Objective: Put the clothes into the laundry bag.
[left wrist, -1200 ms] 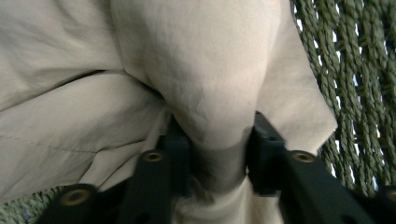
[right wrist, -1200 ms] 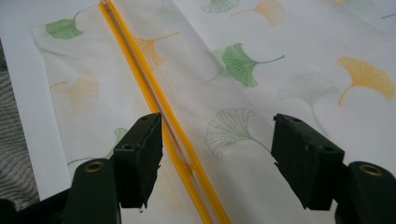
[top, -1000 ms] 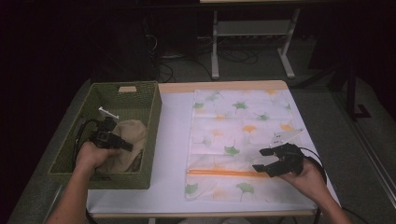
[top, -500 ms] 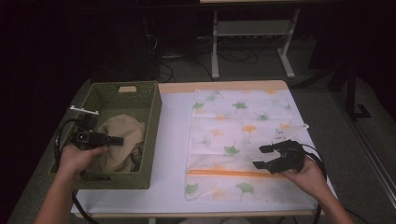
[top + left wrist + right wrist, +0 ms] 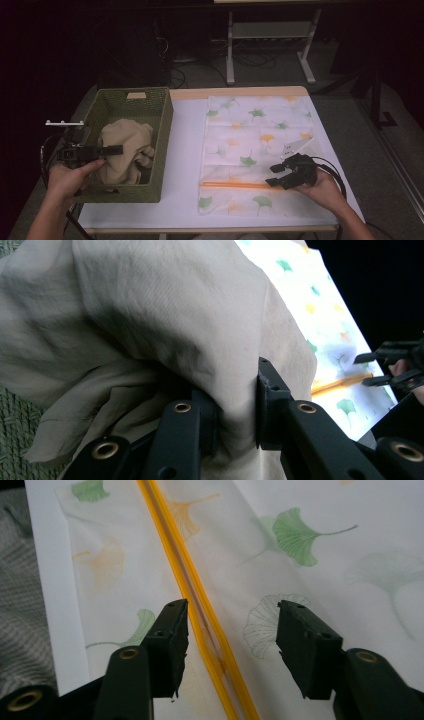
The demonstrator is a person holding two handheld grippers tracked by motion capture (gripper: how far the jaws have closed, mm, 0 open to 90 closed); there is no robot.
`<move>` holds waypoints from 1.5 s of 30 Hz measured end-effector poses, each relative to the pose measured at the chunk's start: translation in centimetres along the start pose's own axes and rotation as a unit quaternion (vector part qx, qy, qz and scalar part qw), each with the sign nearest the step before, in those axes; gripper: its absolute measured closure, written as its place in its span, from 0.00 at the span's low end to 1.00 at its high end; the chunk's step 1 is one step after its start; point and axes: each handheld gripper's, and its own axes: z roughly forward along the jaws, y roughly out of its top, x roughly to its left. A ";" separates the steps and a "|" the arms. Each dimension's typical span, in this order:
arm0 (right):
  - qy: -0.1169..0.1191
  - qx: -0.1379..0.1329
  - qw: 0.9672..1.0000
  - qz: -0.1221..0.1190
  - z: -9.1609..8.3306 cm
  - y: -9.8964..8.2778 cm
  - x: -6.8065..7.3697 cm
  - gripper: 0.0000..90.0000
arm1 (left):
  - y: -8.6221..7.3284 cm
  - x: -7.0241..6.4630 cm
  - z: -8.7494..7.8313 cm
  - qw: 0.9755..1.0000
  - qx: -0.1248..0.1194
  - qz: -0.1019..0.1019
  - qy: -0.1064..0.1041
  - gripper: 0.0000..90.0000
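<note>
The leaf-printed cloth bag (image 5: 257, 155) is lying flat on the white table (image 5: 185, 145), spread across its right half. It is judged thin, light and limp; it will likely ruck if dragged, so it should be taken beside the orange zipper (image 5: 200, 615), the firmest line on it. The green woven basket (image 5: 160, 145) is standing at the table's left side, stiff-walled and judged unlikely to shift under a light pull.

The beige garment (image 5: 150, 325) is sitting bunched in the basket, partly drawn above its rim. It is judged soft, light and compressible, not fragile; a pinch on a gathered fold is holding best, as a single layer may slip.

The left gripper (image 5: 235, 410) is clamping such a fold between its jaws. The right gripper (image 5: 230, 640) is hovering over the bag with jaws apart, straddling the zipper; they have just been closing, with the pads not yet pressing it.

A tan label (image 5: 136, 95) is showing on the basket's far wall; no writing is legible on it.
</note>
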 end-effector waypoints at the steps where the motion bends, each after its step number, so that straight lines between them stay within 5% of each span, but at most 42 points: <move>1: 0.003 0.005 1.000 -0.004 0.4 0.0 0.1 0.54 | 0.0 -0.1 0.0 1.000 -0.002 0.001 -0.001 0.84; 10: -0.021 0.073 0.996 -0.050 2.7 -0.3 0.4 0.62 | 0.5 -0.9 -1.1 1.000 -0.022 0.004 -0.014 0.84; 18: -0.026 0.062 0.996 -0.062 3.2 0.1 -0.2 0.85 | 0.7 -2.0 -2.0 0.998 -0.043 0.011 -0.049 0.84; 21: -0.010 0.066 0.996 -0.056 3.1 0.2 -0.7 0.96 | 0.8 -2.5 -2.1 0.997 -0.043 0.019 -0.056 0.84; 31: 0.007 0.058 0.997 -0.042 2.4 0.7 -1.3 0.98 | 1.5 -4.9 -2.0 0.995 -0.040 0.046 -0.081 0.84; 45: 0.003 0.037 0.999 -0.032 -0.2 2.6 -1.8 0.98 | 1.8 -9.0 1.7 0.989 -0.023 0.080 -0.120 0.84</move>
